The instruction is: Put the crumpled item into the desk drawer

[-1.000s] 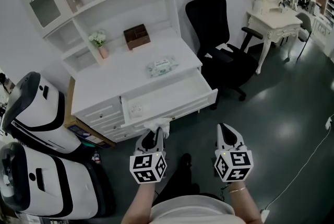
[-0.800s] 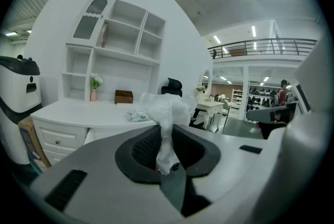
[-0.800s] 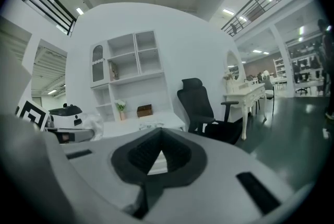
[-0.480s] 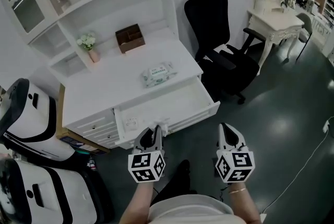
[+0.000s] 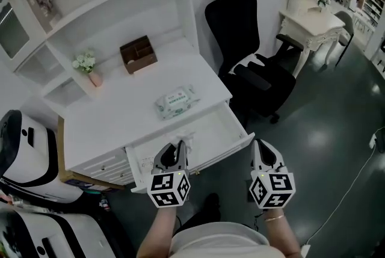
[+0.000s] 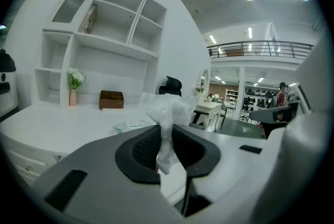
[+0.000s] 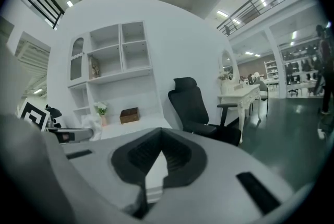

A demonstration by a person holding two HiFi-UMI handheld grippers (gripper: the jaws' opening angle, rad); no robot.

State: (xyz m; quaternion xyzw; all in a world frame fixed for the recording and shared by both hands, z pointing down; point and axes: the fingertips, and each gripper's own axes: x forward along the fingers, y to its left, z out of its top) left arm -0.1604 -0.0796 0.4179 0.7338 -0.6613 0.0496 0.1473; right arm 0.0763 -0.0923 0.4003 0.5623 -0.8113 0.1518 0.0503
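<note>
A crumpled white tissue-like item (image 5: 184,143) (image 6: 166,111) sticks up from between the jaws of my left gripper (image 5: 176,152) (image 6: 164,145), which is shut on it. The gripper hangs over the front edge of the open white desk drawer (image 5: 212,129), with the item's top above the drawer's inside. My right gripper (image 5: 260,153) (image 7: 162,140) is off to the right of the drawer's corner, above the dark floor, shut with nothing between its jaws. From the right gripper view the item (image 7: 92,123) shows at the left.
On the white desk (image 5: 114,115) lie a pack of wipes (image 5: 175,100), a brown box (image 5: 138,53) and a small flower vase (image 5: 88,67) under the shelf hutch. A black office chair (image 5: 249,61) stands right of the desk. White machines (image 5: 24,151) stand at the left.
Both grippers and the head have come closer to the desk. My left gripper with the crumpled item has gone from in front of the drawer to over its front edge.
</note>
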